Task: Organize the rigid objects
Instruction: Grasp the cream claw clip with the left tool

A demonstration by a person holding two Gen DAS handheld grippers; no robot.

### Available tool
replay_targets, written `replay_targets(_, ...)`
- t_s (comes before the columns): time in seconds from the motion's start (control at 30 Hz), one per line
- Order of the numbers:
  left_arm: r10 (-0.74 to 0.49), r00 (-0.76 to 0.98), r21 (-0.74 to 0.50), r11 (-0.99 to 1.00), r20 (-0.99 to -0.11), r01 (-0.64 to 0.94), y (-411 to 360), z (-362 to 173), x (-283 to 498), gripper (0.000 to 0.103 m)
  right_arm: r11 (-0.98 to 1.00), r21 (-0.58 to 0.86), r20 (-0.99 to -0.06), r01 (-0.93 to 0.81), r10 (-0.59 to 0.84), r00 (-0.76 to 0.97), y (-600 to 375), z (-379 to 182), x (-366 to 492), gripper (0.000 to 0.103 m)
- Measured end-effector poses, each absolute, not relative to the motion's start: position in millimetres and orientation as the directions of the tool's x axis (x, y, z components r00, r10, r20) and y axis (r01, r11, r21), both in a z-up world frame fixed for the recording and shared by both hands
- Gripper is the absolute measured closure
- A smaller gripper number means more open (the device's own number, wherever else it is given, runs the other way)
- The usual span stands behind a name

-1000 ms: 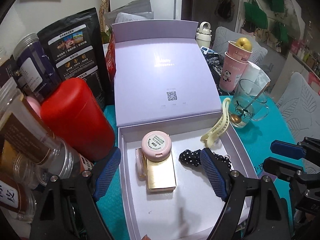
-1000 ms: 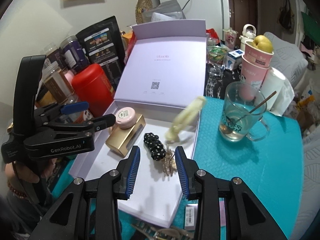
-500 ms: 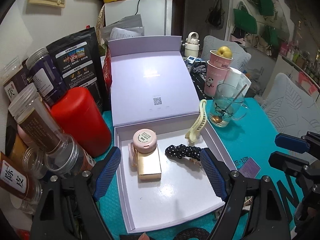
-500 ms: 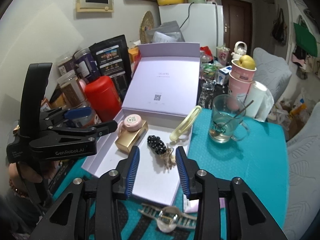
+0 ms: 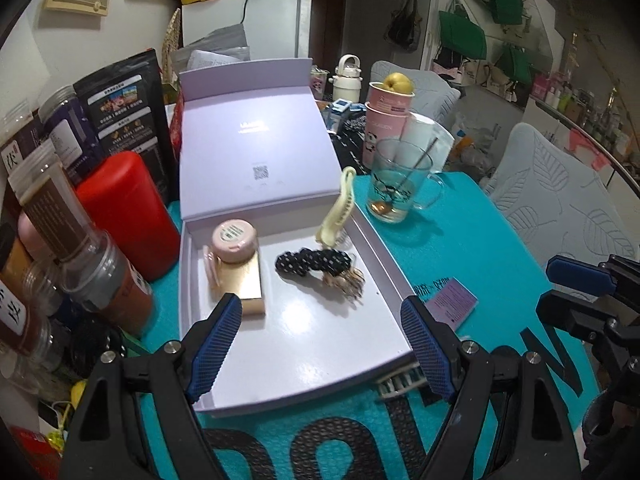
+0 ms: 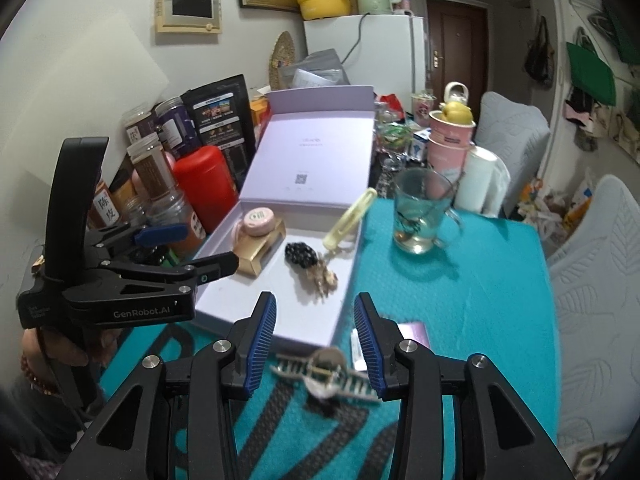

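An open lilac gift box (image 5: 320, 344) (image 6: 256, 304) lies on the teal mat. In it are a gold case (image 5: 248, 284) with a pink round compact (image 5: 235, 239) on top, a black dotted hair clip (image 5: 312, 262) (image 6: 301, 255) with a gold clip (image 5: 347, 282), and a yellow claw clip (image 5: 338, 212) (image 6: 350, 218) leaning on the right wall. My left gripper (image 5: 320, 348) is open, above the box's near end. My right gripper (image 6: 316, 340) is open, above a silver claw clip (image 6: 326, 374) on the mat in front of the box.
A red canister (image 5: 124, 212), jars (image 5: 60, 216) and black pouches stand left of the box. A glass mug with a spoon (image 5: 394, 188) (image 6: 418, 210), pink cups with a yellow fruit (image 5: 388, 120) and a paper roll stand behind right. A purple card (image 5: 452, 302) lies right of the box.
Both grippers have pulled back and up from the box. The mat's near part and the silver claw clip have come into view under the right gripper.
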State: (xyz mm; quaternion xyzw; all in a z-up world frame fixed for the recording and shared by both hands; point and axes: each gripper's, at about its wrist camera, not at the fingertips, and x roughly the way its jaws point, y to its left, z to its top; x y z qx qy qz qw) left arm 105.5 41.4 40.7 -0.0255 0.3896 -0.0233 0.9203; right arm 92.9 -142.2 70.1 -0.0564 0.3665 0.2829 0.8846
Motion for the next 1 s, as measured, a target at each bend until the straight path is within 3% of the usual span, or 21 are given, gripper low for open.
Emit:
replay_targets(0.33,-0.12,0.681,-0.093,0.993,-0.723,0.077,10,19,97,0.021,0.859,0.135,-0.703,-0.494,0.435,0.563,-176,50,86,0.059)
replay_targets(0.47,-0.095,0.667,-0.052,0.995,-0.739,0.084,-6,5,99,0.021,0.868,0.137,-0.72,-0.477,0.418,0.554,-186,37,88,0.056)
replay_targets(0.83,-0.122,0.622,-0.08,0.992,-0.774,0.094,-28,-30,107,0.021,0.888,0.178,-0.763,-0.424,0.396,0.511,-211,6,103,0.056)
replay_targets(1.0,-0.074,0.634,-0.02,0.996,-0.77,0.092,-38,-32,105,0.021,0.887,0.2,-0.77,-0.417,0.405,0.493,-215,-4,112,0.056)
